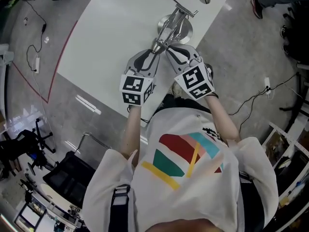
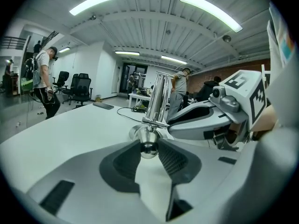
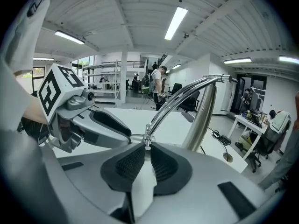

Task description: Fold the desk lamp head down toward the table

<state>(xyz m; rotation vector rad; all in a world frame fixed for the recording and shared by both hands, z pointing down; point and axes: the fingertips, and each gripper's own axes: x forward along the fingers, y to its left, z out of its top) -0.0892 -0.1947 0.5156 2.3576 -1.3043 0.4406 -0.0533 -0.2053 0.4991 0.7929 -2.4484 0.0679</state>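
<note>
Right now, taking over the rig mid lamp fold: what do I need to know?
Left gripper: shut on the head's round tip.
Right gripper: shut on the thin arm where it meets the head.
Base stands on the table.
Done: both grips set, head looks low over the table.
Left: probably ease the head down further, then release both.

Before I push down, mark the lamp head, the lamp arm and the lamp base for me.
lamp head [image 2: 145, 134]: left gripper view, on its chrome cone.
lamp arm [image 3: 177, 98]: right gripper view, on the thin curved rod.
lamp base [image 1: 187, 32]: head view, on the disc's right rim.
</note>
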